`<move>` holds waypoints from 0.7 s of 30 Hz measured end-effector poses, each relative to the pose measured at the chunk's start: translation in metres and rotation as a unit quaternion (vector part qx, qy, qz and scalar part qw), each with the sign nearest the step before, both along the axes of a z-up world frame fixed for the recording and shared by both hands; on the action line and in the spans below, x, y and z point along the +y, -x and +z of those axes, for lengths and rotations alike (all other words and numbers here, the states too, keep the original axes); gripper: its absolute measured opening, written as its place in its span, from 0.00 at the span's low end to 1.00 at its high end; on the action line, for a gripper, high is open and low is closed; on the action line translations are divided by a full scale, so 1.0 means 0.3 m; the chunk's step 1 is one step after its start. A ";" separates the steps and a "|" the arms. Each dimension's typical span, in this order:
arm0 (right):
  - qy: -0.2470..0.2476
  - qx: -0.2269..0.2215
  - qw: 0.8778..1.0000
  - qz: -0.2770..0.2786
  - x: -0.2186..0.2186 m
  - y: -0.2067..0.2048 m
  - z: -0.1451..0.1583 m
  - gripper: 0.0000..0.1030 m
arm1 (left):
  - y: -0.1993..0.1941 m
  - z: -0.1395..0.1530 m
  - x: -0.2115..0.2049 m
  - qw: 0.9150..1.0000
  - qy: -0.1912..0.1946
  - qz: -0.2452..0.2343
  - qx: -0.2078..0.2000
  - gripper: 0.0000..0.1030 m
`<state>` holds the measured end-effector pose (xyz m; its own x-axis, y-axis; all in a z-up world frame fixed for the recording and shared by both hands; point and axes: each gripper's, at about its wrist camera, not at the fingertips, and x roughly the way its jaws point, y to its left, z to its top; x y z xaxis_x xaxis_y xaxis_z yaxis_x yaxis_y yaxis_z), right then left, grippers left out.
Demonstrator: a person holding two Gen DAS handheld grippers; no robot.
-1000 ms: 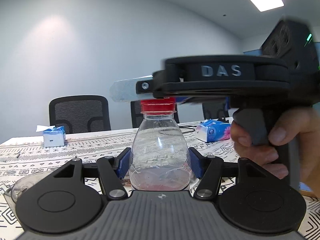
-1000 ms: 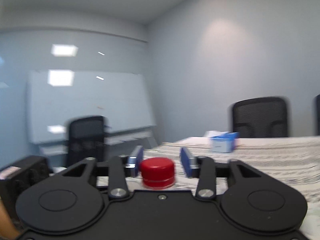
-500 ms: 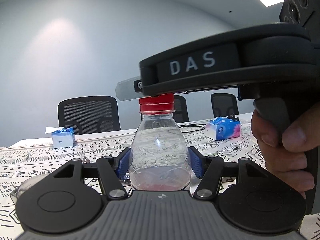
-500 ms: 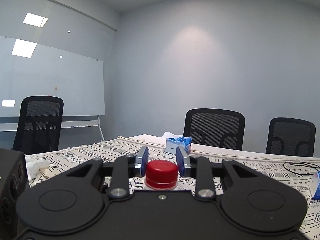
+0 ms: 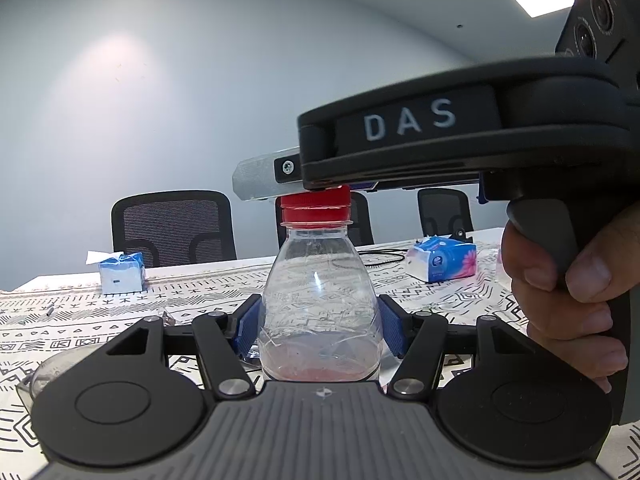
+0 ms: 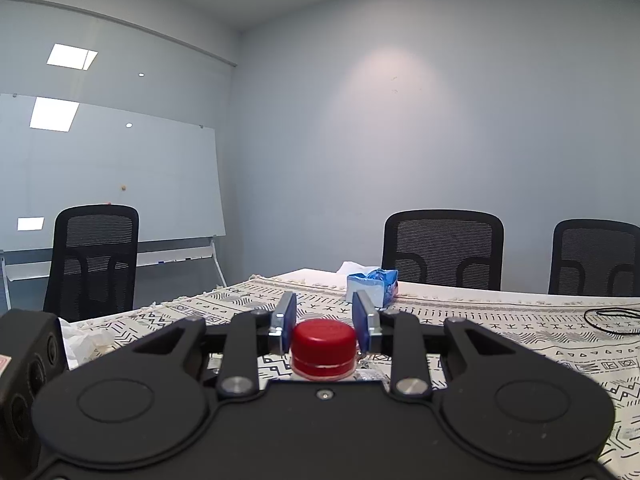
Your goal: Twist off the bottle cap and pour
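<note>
A clear plastic bottle (image 5: 318,304) stands upright on a table covered by a patterned cloth (image 5: 192,304). The left gripper (image 5: 318,326) clamps the bottle's lower body, a blue pad pressing each side. A little pink liquid sits at the bottle's bottom. The right gripper (image 6: 323,322), held in a hand (image 5: 568,280), reaches in above the bottle; its two pads sit against either side of the red cap (image 6: 323,342), closed on it. Beyond the left gripper, tissue packs (image 5: 442,258) lie on the table.
</note>
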<state>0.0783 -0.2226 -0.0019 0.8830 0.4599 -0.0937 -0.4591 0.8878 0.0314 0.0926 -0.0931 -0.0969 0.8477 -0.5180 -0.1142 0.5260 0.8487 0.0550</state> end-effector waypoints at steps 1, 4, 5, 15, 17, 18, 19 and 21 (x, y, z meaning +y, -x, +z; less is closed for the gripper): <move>0.001 -0.002 1.000 0.005 -0.005 0.001 -0.002 0.32 | -0.001 0.000 0.000 1.000 -0.001 0.000 0.000 0.56; -0.005 0.001 1.000 0.009 -0.009 -0.005 -0.004 0.32 | 0.002 0.000 0.002 1.000 -0.001 0.000 0.000 0.56; -0.006 0.002 1.000 0.009 -0.009 -0.008 -0.004 0.32 | 0.003 0.000 0.003 1.000 0.000 -0.001 0.000 0.56; -0.007 0.003 1.000 0.009 0.002 -0.014 -0.004 0.32 | 0.023 0.002 0.003 1.000 0.001 -0.001 0.001 0.56; -0.006 0.004 1.000 0.008 0.005 -0.014 -0.005 0.32 | 0.024 0.002 0.003 1.000 0.002 -0.001 0.002 0.57; -0.005 0.004 1.000 0.008 0.007 -0.015 -0.006 0.32 | 0.023 0.002 0.003 1.000 0.002 -0.001 0.002 0.57; -0.004 0.004 1.000 0.008 0.009 -0.015 -0.007 0.32 | 0.022 0.003 0.004 1.000 0.002 -0.001 0.002 0.57; -0.003 0.005 1.000 0.008 0.012 -0.016 -0.008 0.32 | 0.023 0.003 0.004 1.000 0.003 0.000 0.003 0.57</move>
